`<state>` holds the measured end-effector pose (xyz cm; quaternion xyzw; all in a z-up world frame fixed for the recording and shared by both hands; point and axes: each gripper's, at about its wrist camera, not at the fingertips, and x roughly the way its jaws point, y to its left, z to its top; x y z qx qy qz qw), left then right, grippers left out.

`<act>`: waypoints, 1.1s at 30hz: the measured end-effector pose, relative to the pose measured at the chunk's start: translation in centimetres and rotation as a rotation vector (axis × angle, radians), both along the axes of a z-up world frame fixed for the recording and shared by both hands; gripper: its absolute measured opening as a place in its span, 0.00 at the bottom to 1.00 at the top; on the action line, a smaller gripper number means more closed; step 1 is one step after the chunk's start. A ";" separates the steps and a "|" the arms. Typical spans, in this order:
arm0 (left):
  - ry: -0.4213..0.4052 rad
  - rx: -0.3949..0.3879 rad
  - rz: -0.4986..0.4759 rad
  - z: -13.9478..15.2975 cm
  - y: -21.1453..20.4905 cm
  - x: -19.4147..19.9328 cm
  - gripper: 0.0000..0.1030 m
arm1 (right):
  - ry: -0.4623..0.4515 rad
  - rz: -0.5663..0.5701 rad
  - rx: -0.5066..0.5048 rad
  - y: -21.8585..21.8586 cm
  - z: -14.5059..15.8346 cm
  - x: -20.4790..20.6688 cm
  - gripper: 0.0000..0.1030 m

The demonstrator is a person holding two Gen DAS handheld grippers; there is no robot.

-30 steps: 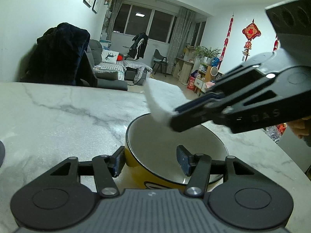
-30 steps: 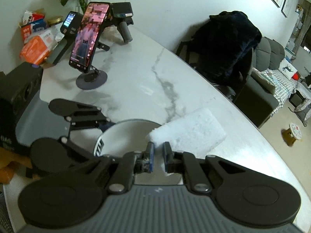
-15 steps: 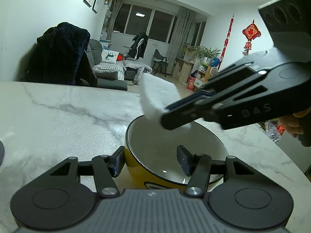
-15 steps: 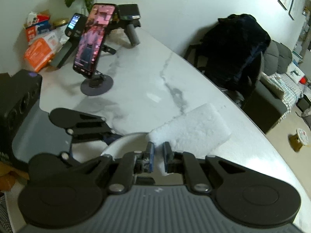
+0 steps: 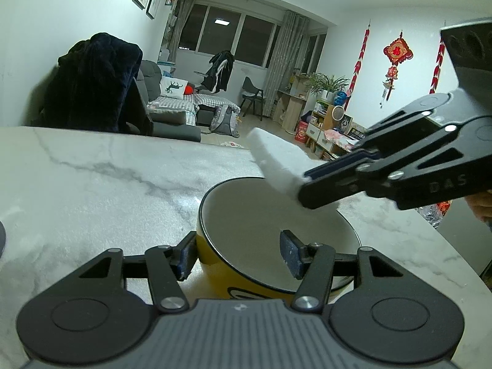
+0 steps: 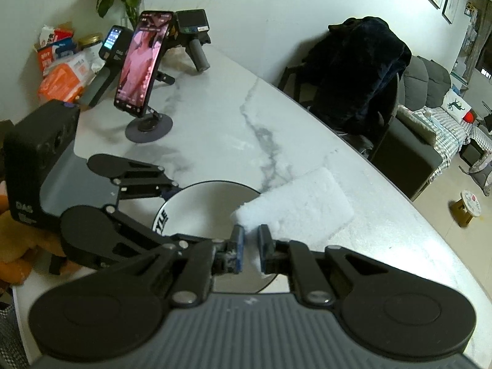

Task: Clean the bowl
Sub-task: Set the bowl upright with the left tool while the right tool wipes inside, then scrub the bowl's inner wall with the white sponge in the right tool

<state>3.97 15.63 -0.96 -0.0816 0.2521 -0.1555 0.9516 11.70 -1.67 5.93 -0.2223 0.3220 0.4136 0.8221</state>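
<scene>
Bare marble table lies beyond your bowl; left gripper clamps its rim, right gripper pinches the sponge above it.

A dark coat is hanging over a chair beyond the marble table's far edge, while a grey sofa, dark windows and white walls are showing behind.

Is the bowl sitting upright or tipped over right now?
Upright. The bowl rests on the marble table with its opening facing up, its near wall between the left gripper's fingers.
</scene>
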 end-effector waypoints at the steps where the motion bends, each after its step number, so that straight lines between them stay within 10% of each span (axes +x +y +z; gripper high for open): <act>1: 0.000 0.000 0.000 0.0 0.1 0.0 0.57 | 0.002 0.002 -0.001 0.3 -0.1 0.2 0.10; 33: 0.003 -0.001 -0.004 0.3 0.3 0.0 0.59 | 0.009 -0.019 0.037 -1.2 0.0 -0.1 0.10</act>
